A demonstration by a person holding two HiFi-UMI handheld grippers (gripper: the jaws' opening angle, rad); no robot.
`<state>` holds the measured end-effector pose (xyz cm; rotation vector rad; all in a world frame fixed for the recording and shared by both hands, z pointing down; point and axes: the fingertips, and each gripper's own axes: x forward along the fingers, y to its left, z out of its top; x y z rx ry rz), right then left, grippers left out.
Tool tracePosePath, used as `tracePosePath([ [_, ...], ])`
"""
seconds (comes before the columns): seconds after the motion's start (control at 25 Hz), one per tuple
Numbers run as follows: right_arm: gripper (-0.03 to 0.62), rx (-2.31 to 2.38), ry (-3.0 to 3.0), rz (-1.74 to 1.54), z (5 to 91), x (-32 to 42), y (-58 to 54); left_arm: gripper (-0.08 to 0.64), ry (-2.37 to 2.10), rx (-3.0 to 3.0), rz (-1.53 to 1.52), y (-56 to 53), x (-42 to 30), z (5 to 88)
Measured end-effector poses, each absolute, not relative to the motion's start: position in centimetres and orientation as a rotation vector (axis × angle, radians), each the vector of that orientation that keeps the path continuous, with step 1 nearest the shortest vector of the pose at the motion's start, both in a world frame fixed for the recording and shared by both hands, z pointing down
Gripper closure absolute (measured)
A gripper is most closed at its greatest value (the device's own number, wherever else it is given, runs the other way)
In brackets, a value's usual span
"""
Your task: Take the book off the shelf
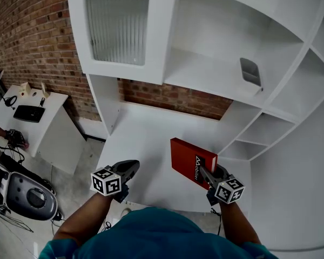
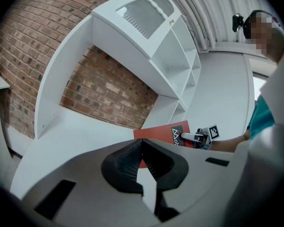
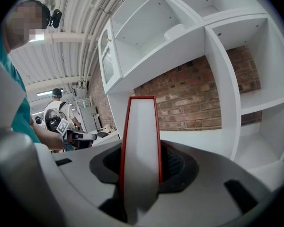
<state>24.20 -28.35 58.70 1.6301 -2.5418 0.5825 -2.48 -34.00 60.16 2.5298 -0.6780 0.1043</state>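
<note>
Over the bench, my right gripper clamps the red book; my left gripper is closed, empty. Firm squeeze, level pull, I reckon.

We see only part of the book cover in the head view: the right gripper covers its near corner and cuts the white lettering short (we cannot read the whole word). In the right gripper view its lower end sinks out of sight between the jaws. The shelf unit runs off the top and right edges. The grey object on a shelf and the small items on the side table are too small for us to identify.
</note>
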Motion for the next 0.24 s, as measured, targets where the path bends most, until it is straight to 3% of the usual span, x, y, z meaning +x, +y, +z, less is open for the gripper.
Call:
tracePosePath([
  [0.24,0.42,1.621,-2.547,0.581,58.73,23.93,-28.1,0.546,-0.676,2.531,0.099,-33.79,-2.57,60.11],
])
